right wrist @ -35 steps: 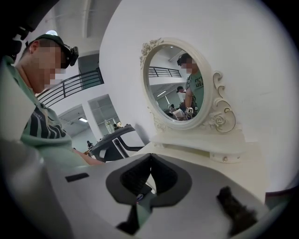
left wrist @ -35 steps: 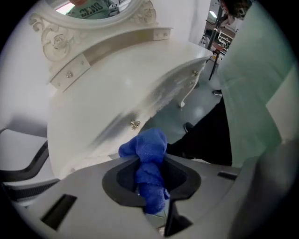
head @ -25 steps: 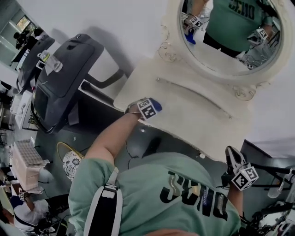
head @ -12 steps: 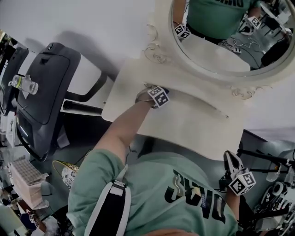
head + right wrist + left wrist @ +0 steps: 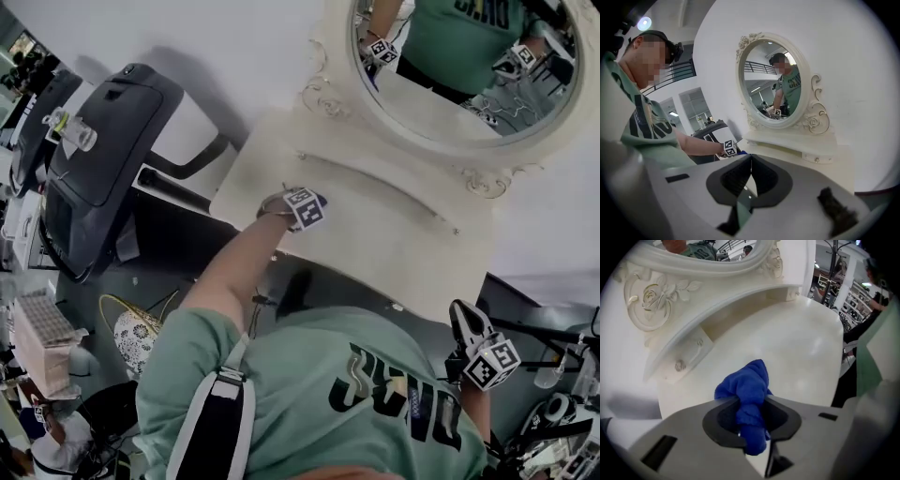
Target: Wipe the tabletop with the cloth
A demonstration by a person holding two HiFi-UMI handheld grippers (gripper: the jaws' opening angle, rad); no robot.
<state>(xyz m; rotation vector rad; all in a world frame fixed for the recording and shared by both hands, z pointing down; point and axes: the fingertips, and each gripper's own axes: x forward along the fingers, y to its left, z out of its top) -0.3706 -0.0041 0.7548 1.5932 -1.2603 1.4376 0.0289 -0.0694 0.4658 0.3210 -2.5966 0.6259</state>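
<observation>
My left gripper (image 5: 312,202) is shut on a bunched blue cloth (image 5: 747,390). It presses the cloth down on the cream tabletop (image 5: 394,234) near the front left edge. In the left gripper view the cloth sticks out between the jaws of the left gripper (image 5: 751,405) and rests on the glossy tabletop (image 5: 797,348). My right gripper (image 5: 464,317) hangs off the table's front right corner, beside the person's hip. In its own view the right gripper (image 5: 751,161) has its jaws together with nothing between them.
An oval mirror (image 5: 459,66) in a carved cream frame stands at the back of the table, above a low shelf with a small knob (image 5: 680,365). A dark treadmill (image 5: 103,159) stands to the left. On the floor lies a wicker basket (image 5: 131,328).
The left gripper pushed the cloth toward the mirror shelf, then drew it back to the table's front left edge. The right gripper stayed by the person's side.
</observation>
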